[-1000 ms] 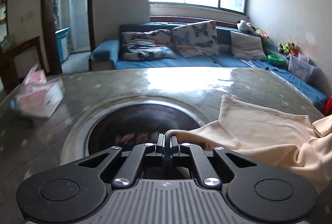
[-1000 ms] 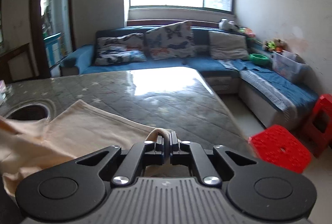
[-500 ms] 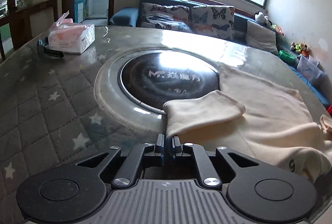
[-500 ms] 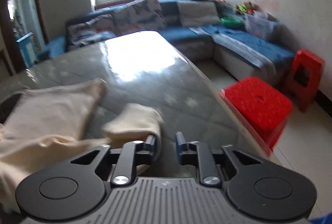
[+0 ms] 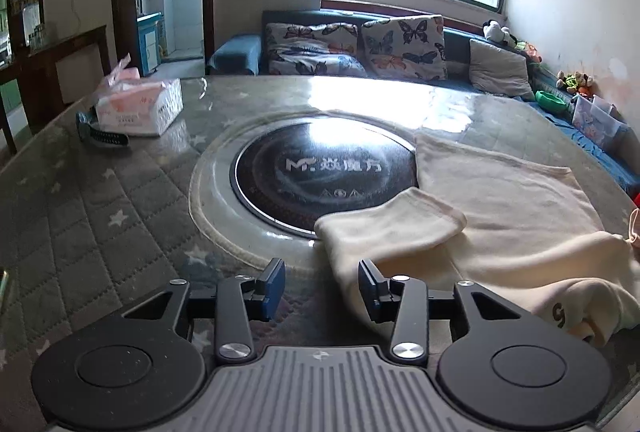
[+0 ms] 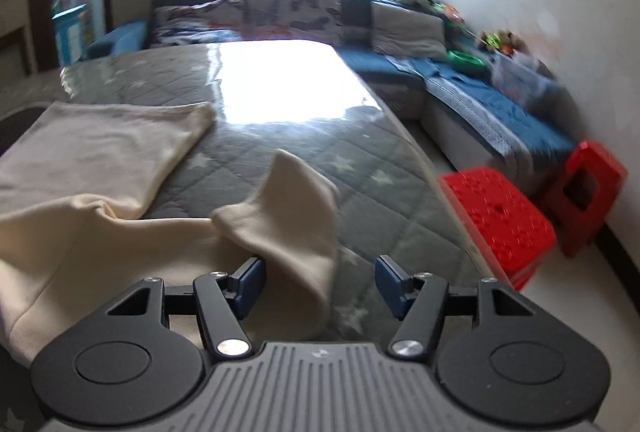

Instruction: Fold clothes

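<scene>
A cream long-sleeved top (image 5: 508,208) lies spread on the grey quilted table (image 5: 80,232). One sleeve (image 5: 392,232) is folded back across the body in the left wrist view. My left gripper (image 5: 322,288) is open, its right pad next to the sleeve's shoulder end. In the right wrist view the other sleeve (image 6: 288,208) lies loosely humped beside the body (image 6: 100,152). My right gripper (image 6: 318,284) is open, with that sleeve's end between its fingers and not gripped.
A black round hob (image 5: 320,168) is set into the table's middle. A tissue box (image 5: 140,104) and a dark strap (image 5: 100,136) lie at the far left. Red stools (image 6: 500,216) stand past the table's right edge. A blue sofa (image 5: 360,48) runs behind.
Both grippers have opened and let go of the sleeves. The sleeves now lie on the table. Both grippers have drawn back a little from the cloth.
</scene>
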A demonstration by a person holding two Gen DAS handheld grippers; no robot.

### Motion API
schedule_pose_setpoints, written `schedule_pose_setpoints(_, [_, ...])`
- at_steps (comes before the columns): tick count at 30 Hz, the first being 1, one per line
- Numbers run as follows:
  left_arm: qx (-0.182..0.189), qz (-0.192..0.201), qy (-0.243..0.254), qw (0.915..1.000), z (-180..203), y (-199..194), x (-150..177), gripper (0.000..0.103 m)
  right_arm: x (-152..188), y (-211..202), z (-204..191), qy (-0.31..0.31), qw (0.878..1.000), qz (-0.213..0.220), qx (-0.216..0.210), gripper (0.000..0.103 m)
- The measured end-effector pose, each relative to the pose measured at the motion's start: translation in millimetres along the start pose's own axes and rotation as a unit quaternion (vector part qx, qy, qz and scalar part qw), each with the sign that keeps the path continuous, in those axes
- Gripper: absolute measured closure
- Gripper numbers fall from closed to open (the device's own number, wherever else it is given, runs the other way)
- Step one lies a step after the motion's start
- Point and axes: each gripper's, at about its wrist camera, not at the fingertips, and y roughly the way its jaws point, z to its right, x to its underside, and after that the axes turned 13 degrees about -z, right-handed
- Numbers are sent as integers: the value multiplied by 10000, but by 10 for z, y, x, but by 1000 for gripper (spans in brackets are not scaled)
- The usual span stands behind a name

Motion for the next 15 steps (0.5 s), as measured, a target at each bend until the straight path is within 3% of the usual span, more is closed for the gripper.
schedule_pose_setpoints(5, [81,200,88,9997,30,-128,-35,59,-145,72,68,80,9993,162,320,38])
schedule_pose_setpoints(10, [563,241,608,9963,303,-166,-23,59,-237,-76,446,759,9944,346,656,37])
schedule_pose_setpoints(15, [1156,88,1532,9814,763,-135,116,59,-185,-275,563,735,9955,357,477,37])
